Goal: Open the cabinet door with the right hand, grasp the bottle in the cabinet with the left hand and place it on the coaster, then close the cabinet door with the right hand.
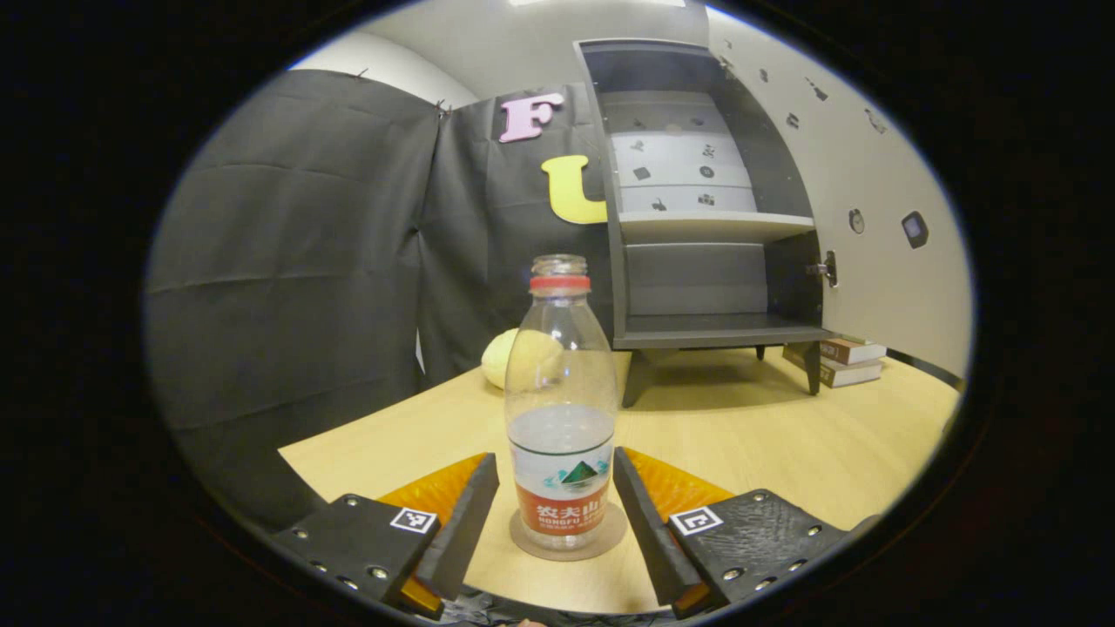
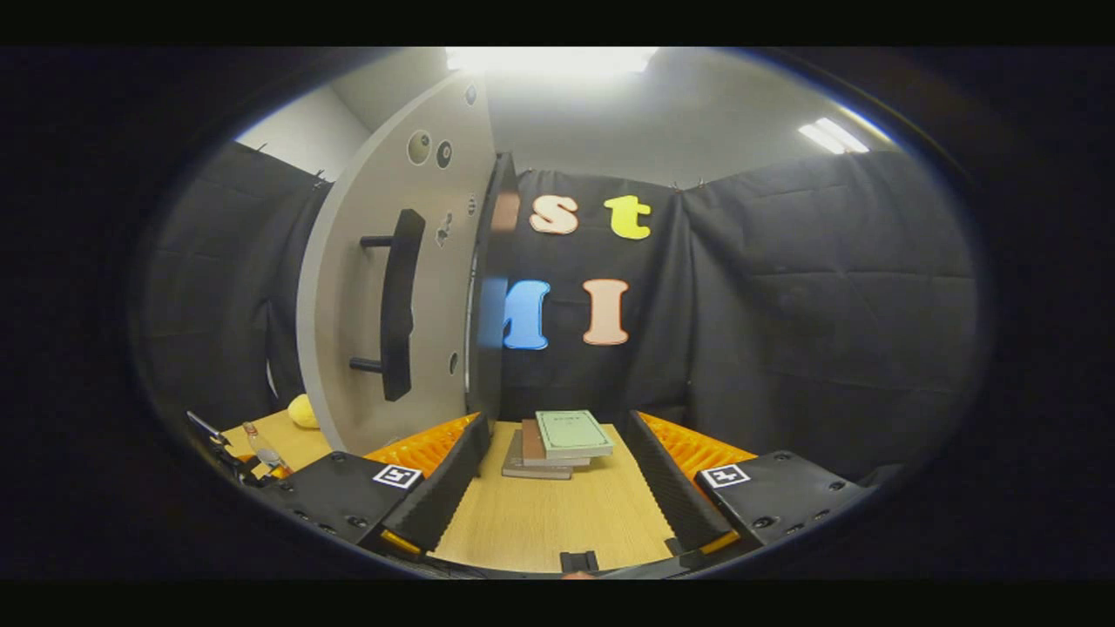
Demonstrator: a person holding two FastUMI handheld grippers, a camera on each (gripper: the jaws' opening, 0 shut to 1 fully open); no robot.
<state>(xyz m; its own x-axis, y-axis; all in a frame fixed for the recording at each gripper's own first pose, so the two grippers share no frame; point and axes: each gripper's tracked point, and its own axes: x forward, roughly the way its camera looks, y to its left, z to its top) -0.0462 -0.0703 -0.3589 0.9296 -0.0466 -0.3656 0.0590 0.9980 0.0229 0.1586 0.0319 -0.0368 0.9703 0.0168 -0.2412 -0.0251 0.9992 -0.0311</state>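
Bottle [image 1: 560, 409], red-labelled, upright on coaster [image 1: 523, 542]

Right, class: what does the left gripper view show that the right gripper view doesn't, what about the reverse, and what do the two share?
Left gripper view: the cabinet's inside shelves, and the coaster under the upright bottle, which stands between open jaws. Right gripper view: the outer face of the door with its handle. Shared: the bottle, the open door, the stack of books, the yellow object and the wooden table.
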